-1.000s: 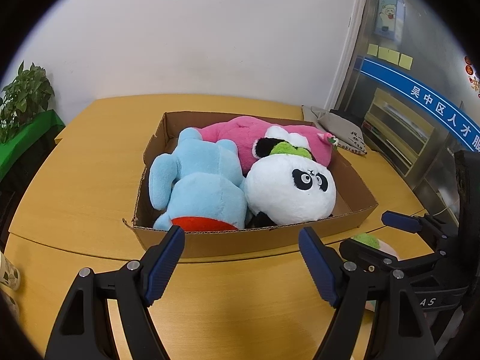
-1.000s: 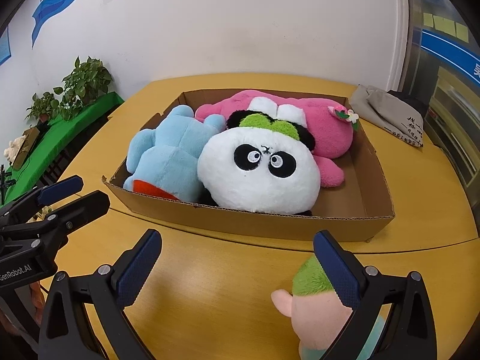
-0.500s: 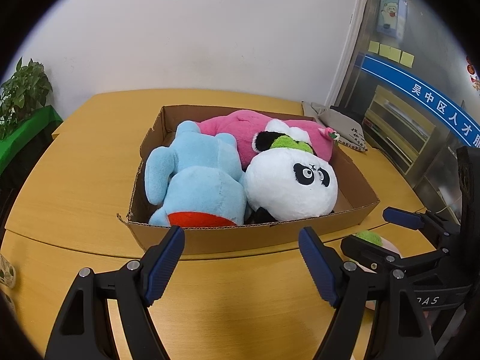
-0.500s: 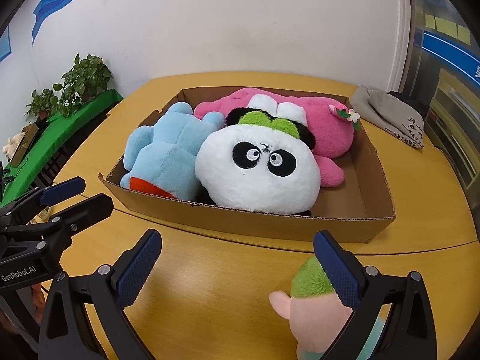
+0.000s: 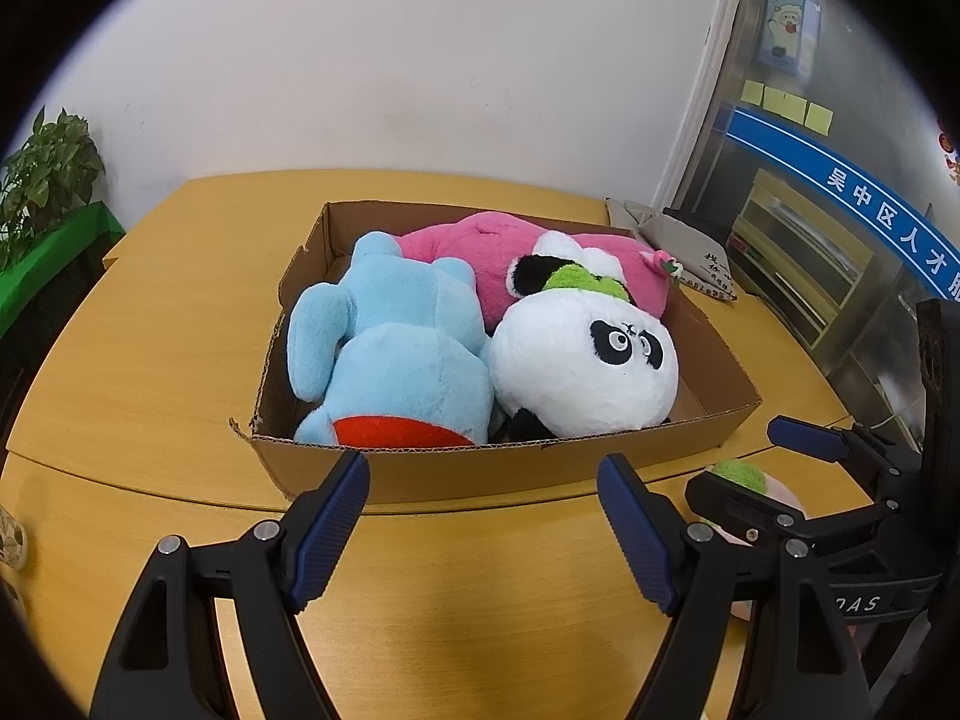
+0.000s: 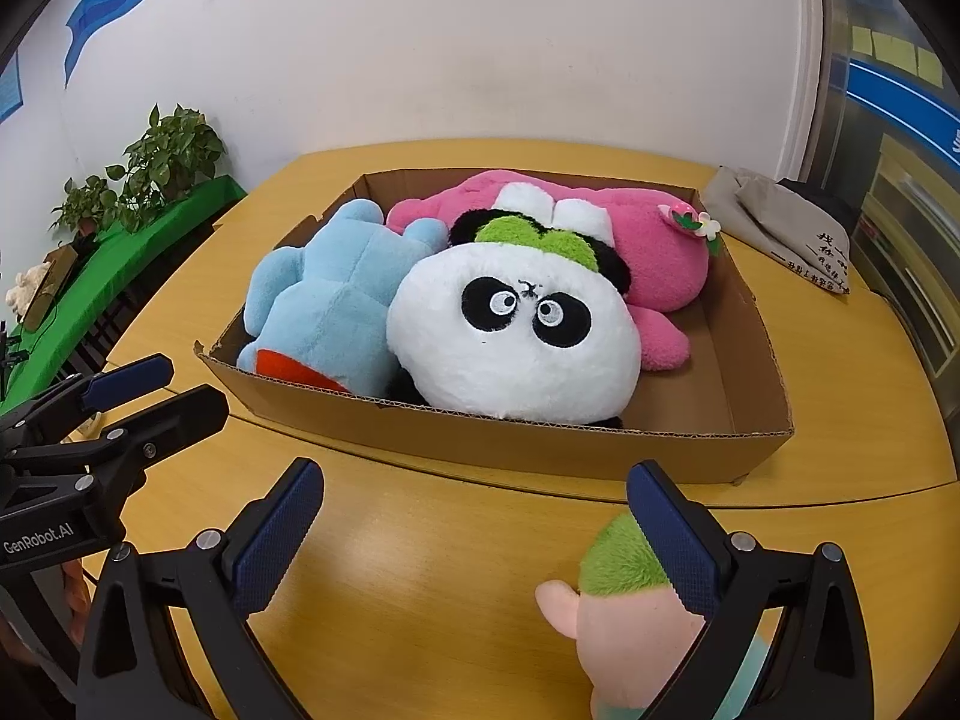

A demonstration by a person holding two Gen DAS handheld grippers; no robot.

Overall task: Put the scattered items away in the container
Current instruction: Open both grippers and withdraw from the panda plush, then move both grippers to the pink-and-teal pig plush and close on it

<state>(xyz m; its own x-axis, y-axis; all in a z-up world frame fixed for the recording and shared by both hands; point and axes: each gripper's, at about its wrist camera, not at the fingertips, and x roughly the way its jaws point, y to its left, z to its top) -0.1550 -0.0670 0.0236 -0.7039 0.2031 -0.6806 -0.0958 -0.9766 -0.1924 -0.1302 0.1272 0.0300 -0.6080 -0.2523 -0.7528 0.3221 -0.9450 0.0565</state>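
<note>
1. Cardboard box (image 6: pixel 708 456) mid-counter (image 6: pixel 420 588), holding blue plush (image 6: pixel 336 306) left, panda (image 6: pixel 516 336) right, pink plush (image 6: pixel 654 258) far
2. Green-haired doll (image 6: pixel 624 612) loose on counter, near side of box, touching my right claw's right finger
3. My left claw (image 5: pixel 480 516) wide, empty
4. My right claw (image 6: pixel 474 534) wide, not gripping

Left wrist view taken from low over the table (image 5: pixel 150 360), angled down past its tool (image 5: pixel 483 483), cardboard box (image 5: pixel 498 468) seen near, right wrist view set further right, box (image 6: pixel 540 450) shared, each tool caught in the other's edge.
</note>
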